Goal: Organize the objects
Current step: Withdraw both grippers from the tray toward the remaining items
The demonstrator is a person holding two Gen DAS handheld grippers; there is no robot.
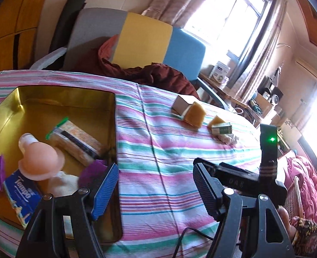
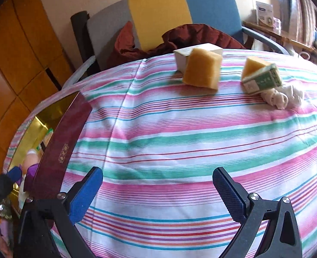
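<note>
Left wrist: gold box already holding tissue pack, pink bottle. Still out on striped cloth: sponge, green carton. Left gripper, right gripper: fingers apart, empty.
</note>
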